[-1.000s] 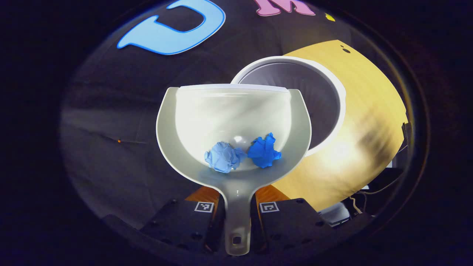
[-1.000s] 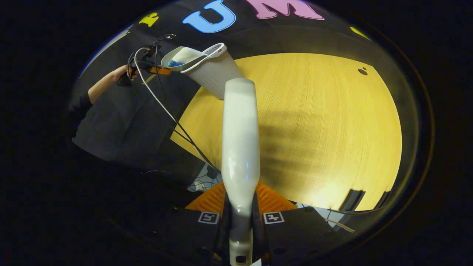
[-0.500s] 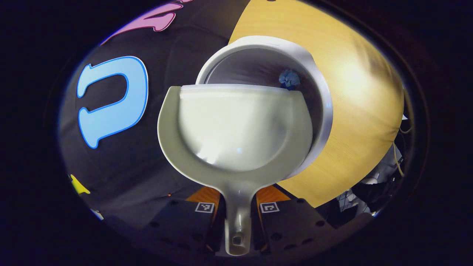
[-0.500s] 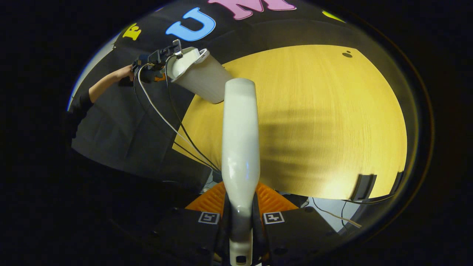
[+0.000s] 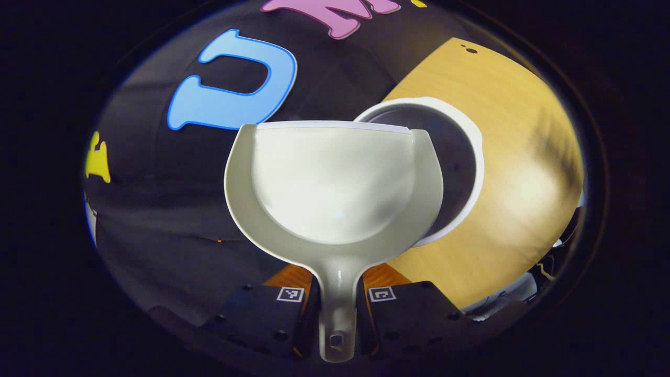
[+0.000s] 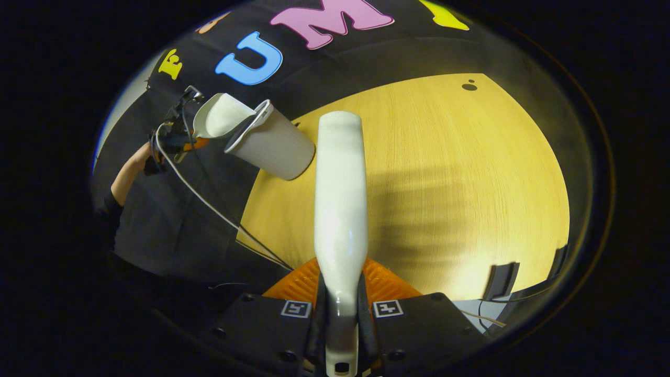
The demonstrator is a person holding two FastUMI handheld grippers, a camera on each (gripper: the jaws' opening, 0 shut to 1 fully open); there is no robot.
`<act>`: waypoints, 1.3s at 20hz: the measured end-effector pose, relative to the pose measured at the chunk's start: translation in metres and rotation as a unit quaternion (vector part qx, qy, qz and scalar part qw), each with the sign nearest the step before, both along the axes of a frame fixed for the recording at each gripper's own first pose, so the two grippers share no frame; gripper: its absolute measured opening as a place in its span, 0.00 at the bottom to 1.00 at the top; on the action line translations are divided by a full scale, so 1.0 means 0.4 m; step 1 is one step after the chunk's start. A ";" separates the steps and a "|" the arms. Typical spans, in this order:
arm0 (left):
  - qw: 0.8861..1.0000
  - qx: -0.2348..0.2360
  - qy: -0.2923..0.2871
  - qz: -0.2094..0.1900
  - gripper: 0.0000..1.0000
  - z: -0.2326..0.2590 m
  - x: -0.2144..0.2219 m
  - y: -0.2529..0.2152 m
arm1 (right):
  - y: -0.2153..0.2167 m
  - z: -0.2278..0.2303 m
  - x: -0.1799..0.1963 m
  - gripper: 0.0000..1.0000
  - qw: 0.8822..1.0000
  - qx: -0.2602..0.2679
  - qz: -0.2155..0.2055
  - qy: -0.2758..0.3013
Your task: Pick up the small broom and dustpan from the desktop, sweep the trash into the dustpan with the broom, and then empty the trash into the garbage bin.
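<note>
No readable text, labels or numbers.

left hand-held gripper (image 5: 335, 298) clamped on handle; right hand-held gripper (image 6: 340, 309) likewise clamped.

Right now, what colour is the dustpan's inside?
Plain off-white plastic dustpan, no pattern; clearest in the left gripper view.

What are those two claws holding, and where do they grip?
Left claw grips the dustpan by its handle; right claw grips the broom by its handle end.
</note>
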State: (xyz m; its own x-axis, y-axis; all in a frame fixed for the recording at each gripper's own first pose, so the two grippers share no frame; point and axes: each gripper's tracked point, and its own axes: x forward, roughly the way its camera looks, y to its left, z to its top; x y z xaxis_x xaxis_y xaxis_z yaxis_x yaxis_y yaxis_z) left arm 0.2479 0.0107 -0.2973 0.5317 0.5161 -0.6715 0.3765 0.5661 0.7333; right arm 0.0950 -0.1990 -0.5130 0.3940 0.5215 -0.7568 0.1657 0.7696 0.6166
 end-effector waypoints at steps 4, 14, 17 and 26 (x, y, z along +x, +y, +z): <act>0.996 -0.060 -0.066 -0.020 0.29 -0.010 0.018 -0.053 | -0.040 -0.007 0.024 0.29 1.000 -0.018 0.012 0.004; 0.932 -0.359 -0.045 -0.023 0.28 -0.305 -0.085 -0.483 | -0.056 -0.084 0.055 0.29 0.997 -0.052 0.037 0.037; 0.900 -0.435 0.017 0.005 0.29 -0.448 -0.157 -0.612 | -0.056 -0.162 0.049 0.29 0.994 -0.075 0.045 0.059; 0.887 -0.426 0.114 0.141 0.29 -0.917 -0.212 -0.666 | 0.024 -0.348 0.001 0.29 0.980 -0.110 0.069 0.152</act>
